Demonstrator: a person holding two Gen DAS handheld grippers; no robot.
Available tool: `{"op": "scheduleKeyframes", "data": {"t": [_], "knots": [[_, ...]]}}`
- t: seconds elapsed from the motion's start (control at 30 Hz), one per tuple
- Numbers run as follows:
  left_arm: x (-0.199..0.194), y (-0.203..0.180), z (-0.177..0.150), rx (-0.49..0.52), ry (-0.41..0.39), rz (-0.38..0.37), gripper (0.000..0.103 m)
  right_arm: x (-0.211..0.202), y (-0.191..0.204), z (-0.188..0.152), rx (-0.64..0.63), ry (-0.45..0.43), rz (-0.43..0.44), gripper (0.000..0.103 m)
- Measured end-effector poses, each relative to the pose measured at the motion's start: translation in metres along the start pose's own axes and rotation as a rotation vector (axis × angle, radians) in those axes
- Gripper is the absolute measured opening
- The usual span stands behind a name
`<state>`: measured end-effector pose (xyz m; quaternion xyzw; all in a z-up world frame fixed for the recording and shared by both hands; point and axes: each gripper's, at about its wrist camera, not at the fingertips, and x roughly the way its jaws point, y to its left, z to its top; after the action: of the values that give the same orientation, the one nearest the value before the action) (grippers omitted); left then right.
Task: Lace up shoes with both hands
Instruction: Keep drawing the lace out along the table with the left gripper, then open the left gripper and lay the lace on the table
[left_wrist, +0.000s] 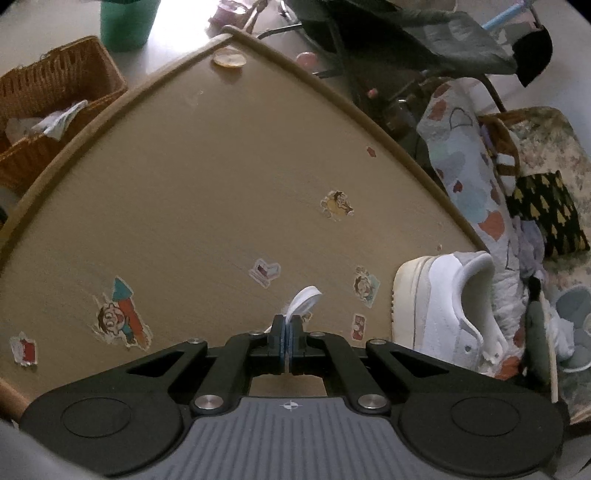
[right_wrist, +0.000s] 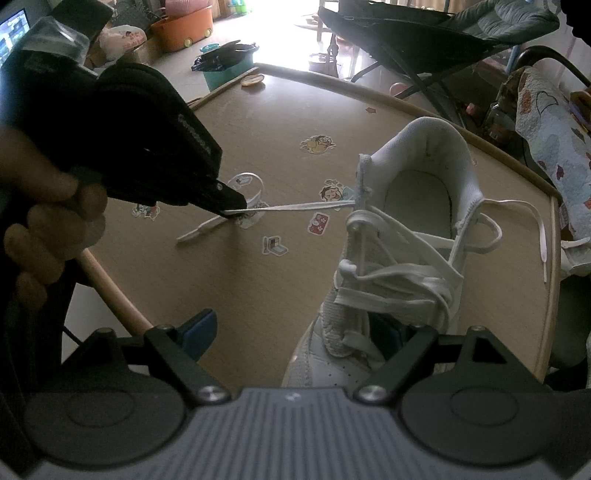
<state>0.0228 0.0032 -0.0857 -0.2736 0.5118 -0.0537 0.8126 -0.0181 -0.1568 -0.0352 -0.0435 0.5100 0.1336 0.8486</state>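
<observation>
A white sneaker (right_wrist: 413, 236) stands on the tan table (right_wrist: 258, 295), with loosely crossed white laces over its tongue. My left gripper (right_wrist: 233, 207), held by a hand at the left, is shut on one white lace (right_wrist: 295, 207). That lace runs taut from an upper eyelet to the tips, and its end trails on the table. The left wrist view shows the left gripper (left_wrist: 287, 332) with a lace loop (left_wrist: 304, 299) sticking out past its pads and the sneaker's heel (left_wrist: 443, 310) to the right. My right gripper (right_wrist: 295, 332) is open, its jaws either side of the sneaker's front, the left pad clear of it. The other lace end (right_wrist: 541, 236) hangs toward the table's right edge.
Cartoon stickers (left_wrist: 118, 314) dot the table, which has a raised wooden rim (left_wrist: 332, 85). Beyond it sit a wicker basket (left_wrist: 55, 96), a green bin (left_wrist: 125, 22), a folding chair (right_wrist: 424, 33) and a patterned quilt (left_wrist: 469, 184). A small round dish (right_wrist: 253, 79) lies at the far corner.
</observation>
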Motion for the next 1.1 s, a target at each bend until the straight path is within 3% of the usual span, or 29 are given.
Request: {"op": "scheduleKeyframes", "data": {"t": [0.23,0.37,0.57,0.67,0.73,1.1], "knots": [[-0.002,0.006,0.000,-0.028,0.012,-0.023,0.003,-0.001,-0.002,0.000,-0.002,0.001,0.001,0.088],[-0.006,0.022,0.003,-0.140,0.024,-0.040,0.011,-0.003,-0.006,0.001,0.028,-0.005,0.016,0.087],[-0.023,0.037,0.010,-0.185,-0.006,-0.062,0.013,-0.016,-0.029,0.006,0.276,-0.077,0.146,0.087],[-0.035,0.038,0.012,-0.190,-0.040,-0.069,0.025,-0.017,-0.029,0.012,0.297,-0.072,0.143,0.087],[-0.043,0.039,0.012,-0.194,-0.058,-0.070,0.042,-0.019,-0.028,0.013,0.295,-0.078,0.145,0.087],[-0.051,0.055,0.007,-0.242,-0.056,-0.050,0.043,-0.063,-0.041,0.000,0.315,-0.142,0.137,0.087]]}}
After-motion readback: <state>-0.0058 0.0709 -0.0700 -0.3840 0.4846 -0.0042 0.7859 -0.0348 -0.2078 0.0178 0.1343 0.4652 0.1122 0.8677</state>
